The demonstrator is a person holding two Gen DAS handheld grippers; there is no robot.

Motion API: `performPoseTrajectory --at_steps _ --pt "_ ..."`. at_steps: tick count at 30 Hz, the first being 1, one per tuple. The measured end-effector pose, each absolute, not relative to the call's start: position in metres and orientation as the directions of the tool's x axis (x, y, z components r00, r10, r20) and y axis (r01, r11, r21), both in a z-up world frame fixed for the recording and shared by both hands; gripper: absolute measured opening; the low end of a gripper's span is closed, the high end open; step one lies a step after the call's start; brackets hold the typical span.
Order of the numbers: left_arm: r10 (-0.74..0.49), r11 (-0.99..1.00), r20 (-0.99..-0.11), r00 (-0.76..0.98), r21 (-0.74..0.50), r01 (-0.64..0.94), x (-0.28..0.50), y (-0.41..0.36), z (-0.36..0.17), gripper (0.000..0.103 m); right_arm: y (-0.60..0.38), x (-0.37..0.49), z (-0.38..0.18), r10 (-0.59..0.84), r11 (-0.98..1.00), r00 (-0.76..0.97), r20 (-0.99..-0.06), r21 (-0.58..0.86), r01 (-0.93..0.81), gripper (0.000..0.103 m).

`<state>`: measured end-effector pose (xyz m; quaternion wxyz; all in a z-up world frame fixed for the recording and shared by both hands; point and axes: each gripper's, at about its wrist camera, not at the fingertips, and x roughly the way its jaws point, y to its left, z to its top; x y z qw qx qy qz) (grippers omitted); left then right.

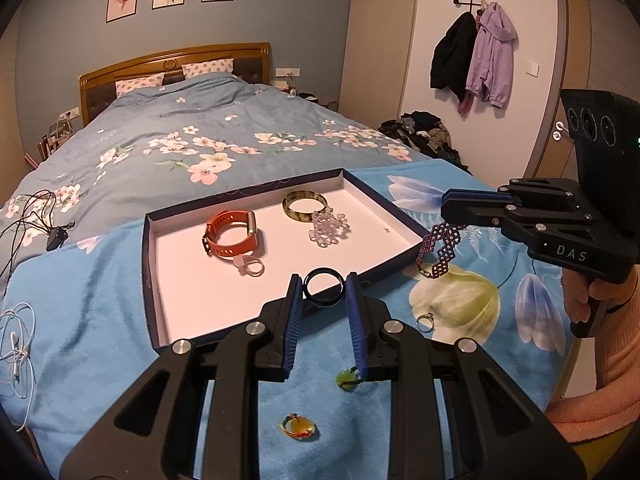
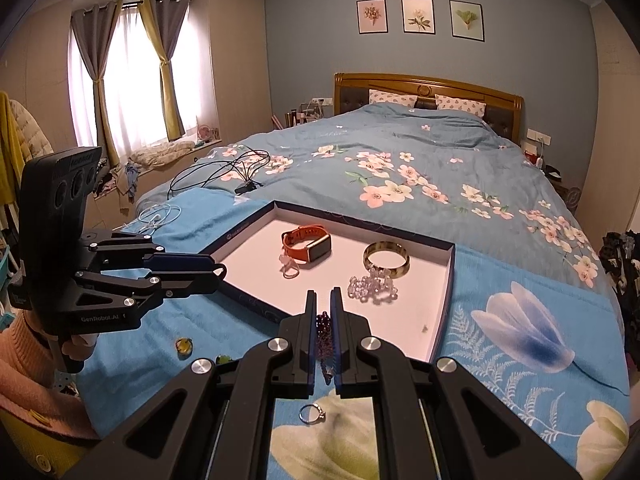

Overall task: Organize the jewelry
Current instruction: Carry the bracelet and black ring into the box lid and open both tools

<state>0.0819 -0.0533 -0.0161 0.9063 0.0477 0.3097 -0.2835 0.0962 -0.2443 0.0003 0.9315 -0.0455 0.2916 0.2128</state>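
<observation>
Two claws grip: left claw [image 1: 323, 288] a black ring [image 1: 323, 287], right claw [image 2: 323, 308] a purple beaded bracelet [image 1: 438, 250].

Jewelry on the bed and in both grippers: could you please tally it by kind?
Watches: 1, orange-strapped watch
Bracelets and bangles: 4, mottled green bangle, clear crystal bracelet, purple beaded bracelet, black hoop
Rings: 1, silver ring
Pendants: 2, green stone pendant, yellow stone pendant
Charms: 1, pale pink clasp charm
Total: 9
</observation>
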Motion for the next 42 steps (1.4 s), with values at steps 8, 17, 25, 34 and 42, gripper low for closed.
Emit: performPoseTrajectory --at_steps 8,17,25,34,42 --pt "-0.465 0.845 -0.586 0.664 -0.072 0.53 0.089 -0.05 -0.012 0.022 -0.244 0.105 0.007 0.38 0.902 0.744 -0.549 0.043 -0.429 0.005" --pt "-0.448 0.854 -0.593 0.669 -0.062 0.517 0.098 -0.05 -0.014 0.022 -0.242 0.121 0.008 0.38 0.903 0.744 -0.55 0.046 -0.427 0.005" --pt "-0.439 0.86 -0.598 0.671 -0.062 0.507 0.104 -0.05 -0.016 0.022 -0.241 0.136 0.005 0.37 0.909 0.745 -0.554 0.052 -0.413 0.005" --pt "-0.43 0.865 -0.605 0.67 -0.065 0.497 0.113 -0.049 -0.019 0.022 -0.239 0.148 0.0 0.375 0.91 0.739 -0.56 0.068 -0.41 0.005" --pt "-0.416 0.869 -0.622 0.664 -0.057 0.491 0.125 -0.051 -0.025 0.022 -0.233 0.159 -0.003 0.382 0.906 0.728 -0.569 0.075 -0.417 0.005"
